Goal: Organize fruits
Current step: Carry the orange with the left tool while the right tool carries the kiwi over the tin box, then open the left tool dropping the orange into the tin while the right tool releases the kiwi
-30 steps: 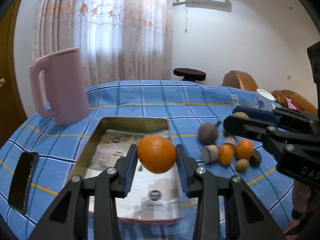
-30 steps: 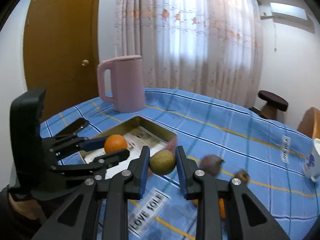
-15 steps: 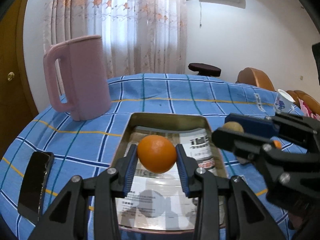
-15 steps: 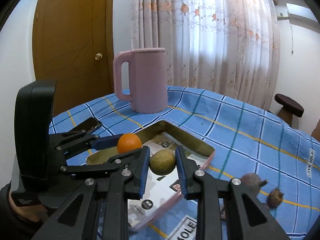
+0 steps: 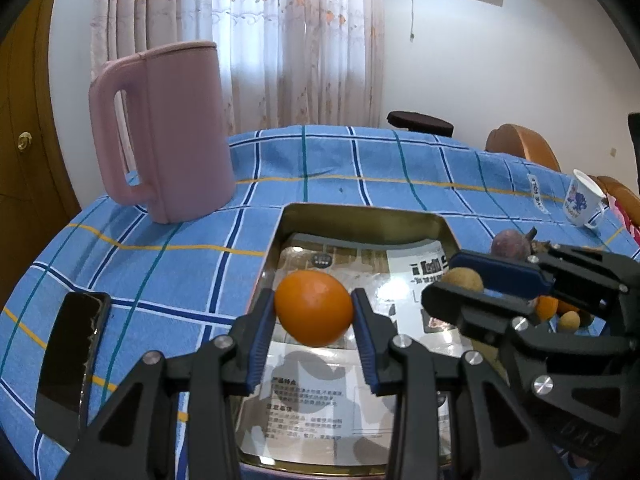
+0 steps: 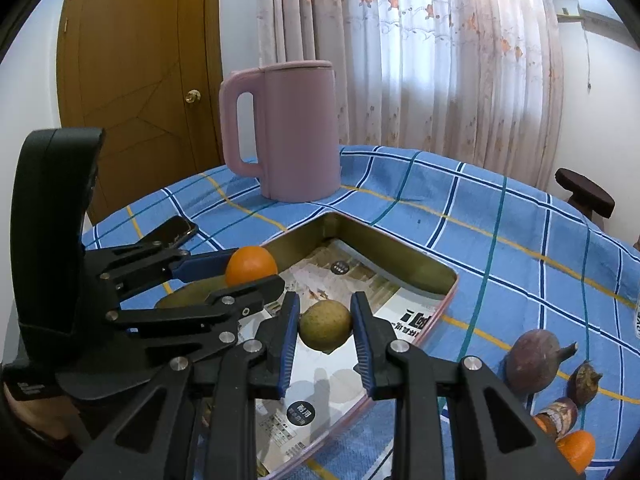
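Note:
My left gripper (image 5: 314,314) is shut on an orange (image 5: 314,308) and holds it above the gold metal tray (image 5: 360,214). My right gripper (image 6: 325,326) is shut on a small yellow-green fruit (image 6: 325,325), also over the tray (image 6: 394,242). The right gripper shows in the left wrist view (image 5: 460,286) and the left gripper with its orange (image 6: 251,266) in the right wrist view. Several loose fruits lie on the cloth right of the tray: a purple one (image 6: 534,366), small brown ones (image 6: 584,378) and an orange one (image 6: 578,448).
A pink jug (image 5: 164,132) stands behind the tray on the left. A black phone (image 5: 72,360) lies at the table's left edge. A white cup (image 5: 580,200) stands far right. The tray is lined with printed paper (image 5: 352,264). A stool and chairs stand beyond the table.
Both grippers have moved left and forward with their fruits, from beside the loose fruit pile to above the tray. The jug looms closer.

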The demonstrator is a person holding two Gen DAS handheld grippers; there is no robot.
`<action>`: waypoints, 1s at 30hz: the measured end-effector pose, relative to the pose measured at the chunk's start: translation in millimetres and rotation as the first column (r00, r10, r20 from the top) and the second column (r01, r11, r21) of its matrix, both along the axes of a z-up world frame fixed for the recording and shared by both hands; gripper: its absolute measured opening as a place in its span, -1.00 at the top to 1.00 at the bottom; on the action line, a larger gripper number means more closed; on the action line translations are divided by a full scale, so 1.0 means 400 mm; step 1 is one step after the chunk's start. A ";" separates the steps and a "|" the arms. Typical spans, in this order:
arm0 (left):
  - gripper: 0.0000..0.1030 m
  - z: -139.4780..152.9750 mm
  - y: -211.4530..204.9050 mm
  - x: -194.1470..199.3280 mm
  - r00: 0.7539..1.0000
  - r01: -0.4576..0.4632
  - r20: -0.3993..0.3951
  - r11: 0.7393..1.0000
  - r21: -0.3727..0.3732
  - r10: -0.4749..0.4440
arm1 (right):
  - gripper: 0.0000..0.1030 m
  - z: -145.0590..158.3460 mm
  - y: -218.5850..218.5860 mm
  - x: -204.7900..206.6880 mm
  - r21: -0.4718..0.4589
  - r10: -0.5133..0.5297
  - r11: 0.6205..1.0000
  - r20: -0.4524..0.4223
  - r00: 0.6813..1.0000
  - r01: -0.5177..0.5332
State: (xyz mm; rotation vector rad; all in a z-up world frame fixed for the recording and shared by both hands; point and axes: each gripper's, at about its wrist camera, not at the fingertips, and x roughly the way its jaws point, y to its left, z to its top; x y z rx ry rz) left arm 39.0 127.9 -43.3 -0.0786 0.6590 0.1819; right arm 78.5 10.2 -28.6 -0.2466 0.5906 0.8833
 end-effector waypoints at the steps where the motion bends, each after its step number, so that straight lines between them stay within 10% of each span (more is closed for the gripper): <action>1: 0.24 -0.003 0.002 0.002 1.000 -0.001 -0.004 1.000 0.000 0.001 | 0.46 -0.004 0.001 0.002 -0.002 0.001 1.000 -0.005 1.000 -0.001; 12: 0.18 -0.017 0.005 0.005 0.999 -0.027 -0.027 0.999 0.024 0.027 | 0.44 -0.044 0.014 0.018 -0.039 0.012 0.999 -0.057 0.998 -0.014; 18: -0.25 0.010 -0.003 -0.028 0.999 -0.034 0.005 0.999 0.013 0.034 | 0.05 -0.040 -0.023 0.010 -0.014 -0.025 1.000 -0.041 0.999 0.024; 22: -0.81 0.053 -0.042 -0.070 0.996 -0.013 0.086 1.000 0.018 0.011 | 0.02 0.001 -0.119 -0.021 0.036 -0.062 0.997 0.010 0.998 0.062; 30: -0.82 0.079 -0.200 -0.058 0.984 0.133 0.116 0.990 0.034 -0.137 | -0.01 0.008 -0.402 -0.019 -0.026 -0.333 0.942 0.071 0.940 0.336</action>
